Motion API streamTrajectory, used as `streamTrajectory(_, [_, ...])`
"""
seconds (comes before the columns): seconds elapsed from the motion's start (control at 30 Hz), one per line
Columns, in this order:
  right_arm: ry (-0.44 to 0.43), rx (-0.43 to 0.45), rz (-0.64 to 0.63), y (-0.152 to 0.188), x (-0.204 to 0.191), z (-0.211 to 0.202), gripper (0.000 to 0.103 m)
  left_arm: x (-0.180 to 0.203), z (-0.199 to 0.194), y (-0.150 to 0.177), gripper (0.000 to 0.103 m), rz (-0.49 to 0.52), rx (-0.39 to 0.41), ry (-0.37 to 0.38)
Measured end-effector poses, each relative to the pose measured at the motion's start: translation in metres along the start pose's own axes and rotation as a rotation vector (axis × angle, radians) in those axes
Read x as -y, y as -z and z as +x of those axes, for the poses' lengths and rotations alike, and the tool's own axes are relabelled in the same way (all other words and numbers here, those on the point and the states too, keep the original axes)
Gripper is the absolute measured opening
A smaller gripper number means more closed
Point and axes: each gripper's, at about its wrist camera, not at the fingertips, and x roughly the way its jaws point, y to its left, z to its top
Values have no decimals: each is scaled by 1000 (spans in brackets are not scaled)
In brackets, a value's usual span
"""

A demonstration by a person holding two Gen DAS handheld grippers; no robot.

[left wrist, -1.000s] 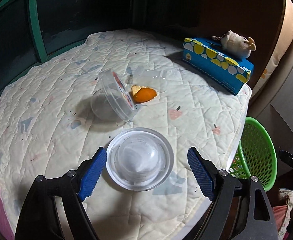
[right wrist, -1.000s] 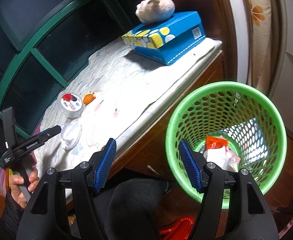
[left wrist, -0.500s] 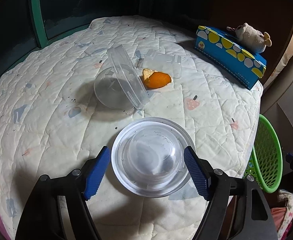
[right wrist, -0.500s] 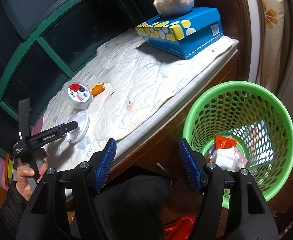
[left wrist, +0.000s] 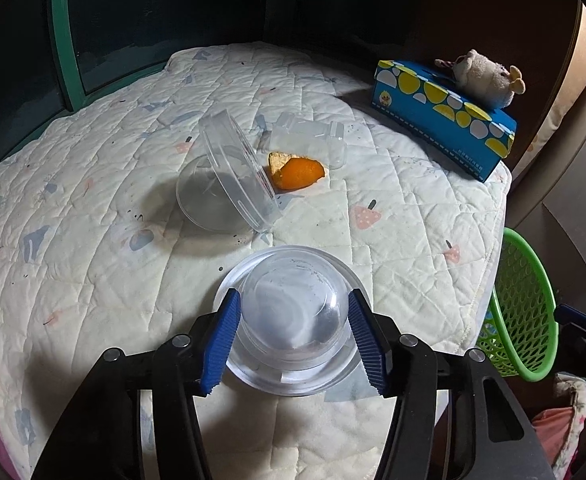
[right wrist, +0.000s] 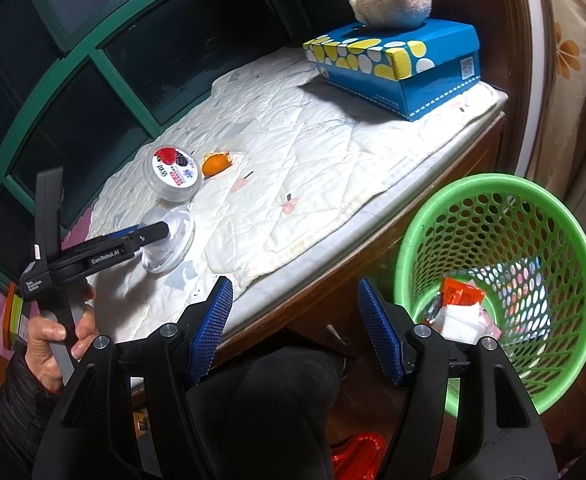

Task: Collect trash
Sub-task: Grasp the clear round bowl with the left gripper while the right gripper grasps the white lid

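My left gripper [left wrist: 292, 340] is closed on the dome of a clear plastic dome lid [left wrist: 293, 316] that lies on the quilted pad [left wrist: 93, 240]; it also shows in the right wrist view [right wrist: 169, 238]. Beyond it lie a tipped clear cup with a fruit label [left wrist: 229, 176], an orange peel [left wrist: 297, 170] and a clear plastic piece [left wrist: 313, 138]. My right gripper [right wrist: 295, 330] is open and empty, off the table's front edge beside the green trash basket [right wrist: 501, 200].
A blue tissue box [left wrist: 445, 118] with a plush toy [left wrist: 485, 78] on it stands at the far right. The basket [left wrist: 521, 308] holds wrappers and stands below the table's right edge. A green-framed dark window backs the table.
My left gripper has moved forward over the dome lid and its jaws have closed onto the dome. The right gripper has drifted slightly and stays open.
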Motion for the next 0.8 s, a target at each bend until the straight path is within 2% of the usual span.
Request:
streamTrajectory(0.3, [-46,-33,-88,-8,-34,22,66,-26,-42,-8,53,-39,73,-15])
streamTrajectory(0.43, [-65,-47,-146,-11,-57,37,73,-47,-58,-6,53,-78,94,-36])
streamTrajectory(0.8, [-106,-95,-324,-14,-124,87,83,-86,-76,6,53,-134,110,-75])
